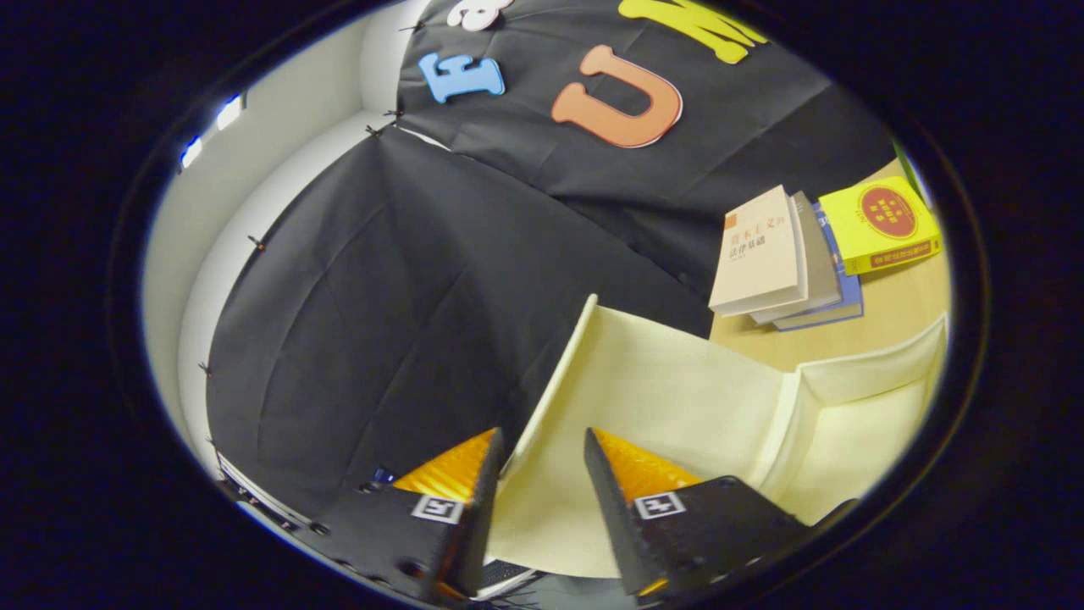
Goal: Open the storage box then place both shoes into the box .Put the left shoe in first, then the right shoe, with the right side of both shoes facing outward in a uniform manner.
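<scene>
Beside the books (783, 258), I have my claw (542, 474) spread around the storage box (855, 415) lid (652, 398), gripping nothing; opening looks underway, shoes next.

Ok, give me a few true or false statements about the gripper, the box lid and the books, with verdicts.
1. The gripper has its fingers apart, with the cream lid of the storage box between them. True.
2. Both fingers press on the lid. False: a gap shows at the right finger.
3. A stack of books lies on the wooden table beyond the box. True.
4. The yellow book lies inside the box. False: it lies on the table.
</scene>
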Motion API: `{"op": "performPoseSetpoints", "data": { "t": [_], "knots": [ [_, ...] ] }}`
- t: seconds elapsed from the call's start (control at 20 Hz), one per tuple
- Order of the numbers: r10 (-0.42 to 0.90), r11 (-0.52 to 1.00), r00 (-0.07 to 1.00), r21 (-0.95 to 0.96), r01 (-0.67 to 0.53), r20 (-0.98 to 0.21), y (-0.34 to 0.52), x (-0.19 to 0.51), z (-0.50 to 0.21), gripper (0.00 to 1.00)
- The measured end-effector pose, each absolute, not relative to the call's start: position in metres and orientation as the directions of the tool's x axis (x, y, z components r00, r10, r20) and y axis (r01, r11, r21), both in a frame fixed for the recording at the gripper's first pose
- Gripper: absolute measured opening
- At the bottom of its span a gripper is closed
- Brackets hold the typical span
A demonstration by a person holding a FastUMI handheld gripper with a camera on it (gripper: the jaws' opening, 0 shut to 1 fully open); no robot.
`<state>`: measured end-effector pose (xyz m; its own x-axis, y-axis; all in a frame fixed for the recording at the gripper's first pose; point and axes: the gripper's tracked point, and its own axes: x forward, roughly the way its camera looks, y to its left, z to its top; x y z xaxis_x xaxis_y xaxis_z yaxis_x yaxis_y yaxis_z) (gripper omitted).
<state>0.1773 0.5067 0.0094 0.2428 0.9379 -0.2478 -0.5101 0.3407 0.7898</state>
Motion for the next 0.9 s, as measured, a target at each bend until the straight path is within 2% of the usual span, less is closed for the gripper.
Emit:
{"op": "performPoseSetpoints", "data": {
  "t": [0.1, 0.15, 0.3, 0.9],
  "knots": [
    [0.935, 0.348, 0.245, 0.791, -0.504, -0.255, 0.509, 0.175, 0.004, 0.77],
    [0.934, 0.351, 0.251, 0.792, -0.5, -0.256, 0.508, 0.176, 0.001, 0.77],
    [0.919, 0.38, 0.296, 0.787, -0.486, -0.261, 0.492, 0.182, -0.003, 0.93],
    [0.798, 0.588, 0.503, 0.613, -0.528, -0.332, 0.358, 0.193, -0.007, 0.95]
  ]
}}
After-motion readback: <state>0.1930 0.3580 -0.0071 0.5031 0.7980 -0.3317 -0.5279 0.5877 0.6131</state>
